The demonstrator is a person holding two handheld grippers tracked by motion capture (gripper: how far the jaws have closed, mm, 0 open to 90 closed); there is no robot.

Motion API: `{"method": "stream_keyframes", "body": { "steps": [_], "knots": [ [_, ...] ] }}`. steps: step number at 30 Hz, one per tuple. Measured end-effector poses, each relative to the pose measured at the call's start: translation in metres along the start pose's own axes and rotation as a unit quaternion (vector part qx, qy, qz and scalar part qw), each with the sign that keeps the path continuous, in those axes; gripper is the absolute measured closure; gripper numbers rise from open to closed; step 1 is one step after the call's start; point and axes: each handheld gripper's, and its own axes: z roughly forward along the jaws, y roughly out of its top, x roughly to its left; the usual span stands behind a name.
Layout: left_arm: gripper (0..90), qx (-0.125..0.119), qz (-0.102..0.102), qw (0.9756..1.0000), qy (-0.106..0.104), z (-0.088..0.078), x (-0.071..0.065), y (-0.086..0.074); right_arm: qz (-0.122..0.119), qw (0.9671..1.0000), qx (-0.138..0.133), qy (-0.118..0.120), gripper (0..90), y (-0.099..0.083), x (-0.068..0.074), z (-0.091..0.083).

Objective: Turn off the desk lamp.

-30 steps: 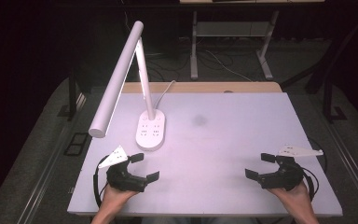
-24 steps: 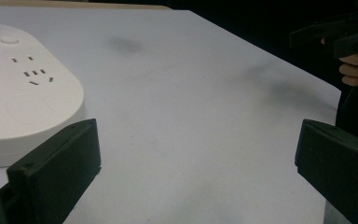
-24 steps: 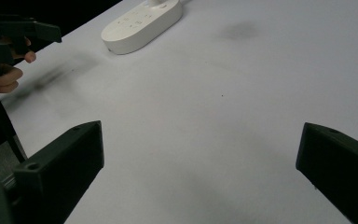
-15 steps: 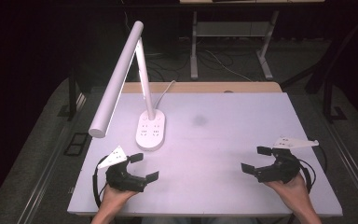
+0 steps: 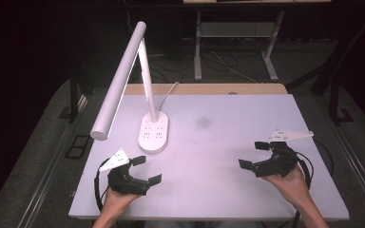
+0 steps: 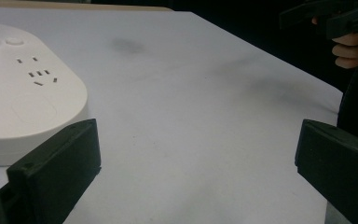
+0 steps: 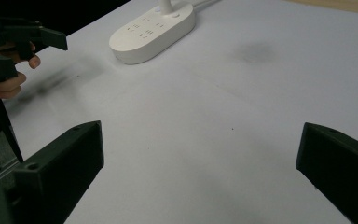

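White lamp (image 5: pixel 123 80), pale table (image 5: pixel 218 142) with a greyish smudge (image 5: pixel 203 122), black claws.

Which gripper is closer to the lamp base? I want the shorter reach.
The left gripper: it sits just below the lamp base, while the right gripper is across the table.

One lamp (image 5: pixel 123 80) stands toward the far left of the table (image 5: pixel 228 123), with one base (image 5: pixel 153 135) that carries socket groups and one cord (image 5: pixel 168 92) running off the far edge. Two grippers are here: the left gripper (image 5: pixel 146 170) near the near left corner, the right gripper (image 5: pixel 253 155) by the right edge, each with two jaws spread. One dark smudge (image 5: pixel 203 122) marks the middle.
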Motion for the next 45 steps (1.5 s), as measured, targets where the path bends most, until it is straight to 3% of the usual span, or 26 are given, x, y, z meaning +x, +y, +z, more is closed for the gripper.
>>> {"method": "stream_keyframes", "body": {
  "steps": [45],
  "knots": [
    [0.0,0.001,0.002,1.0,-0.002,0.0,0.001,0.0,-0.051,0.997,0.037,0.045,0.8,0.073,0.021,0.065]
  ]
}}
